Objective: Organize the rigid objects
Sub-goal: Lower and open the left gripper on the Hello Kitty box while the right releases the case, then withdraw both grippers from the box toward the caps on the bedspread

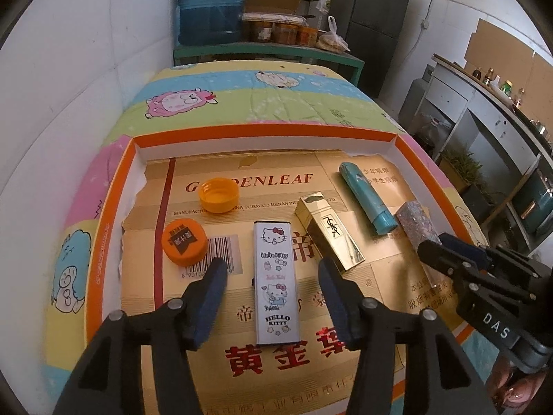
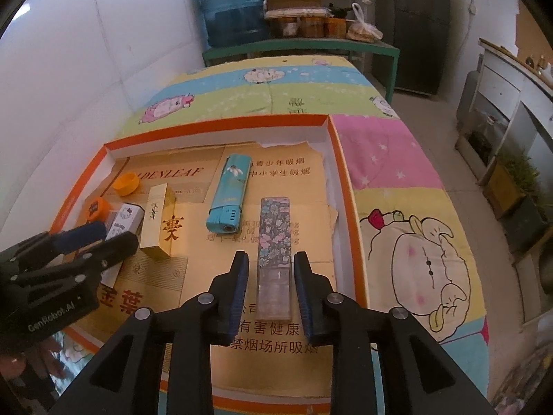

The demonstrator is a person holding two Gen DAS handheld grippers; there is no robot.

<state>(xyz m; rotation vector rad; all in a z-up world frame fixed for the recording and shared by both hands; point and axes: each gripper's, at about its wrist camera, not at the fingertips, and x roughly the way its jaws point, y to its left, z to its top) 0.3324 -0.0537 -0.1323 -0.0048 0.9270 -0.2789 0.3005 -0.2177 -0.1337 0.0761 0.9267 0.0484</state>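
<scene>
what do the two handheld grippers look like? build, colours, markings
Both are matte black plastic with silver pivot pins. The left gripper and the right gripper each carry dark blue ribbed pads. White lettering: "DAS" on the right one's body, "GenRobot.AI" on the left's. No cables visible.

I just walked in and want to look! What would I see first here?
A big orange-rimmed tray lined with gold cardboard sits on a cartoon bedspread. Lying between the open left gripper fingers is a Hello Kitty lighter, with two orange caps to its left. The right gripper straddles a flowery lighter near the tray's right edge.
</scene>
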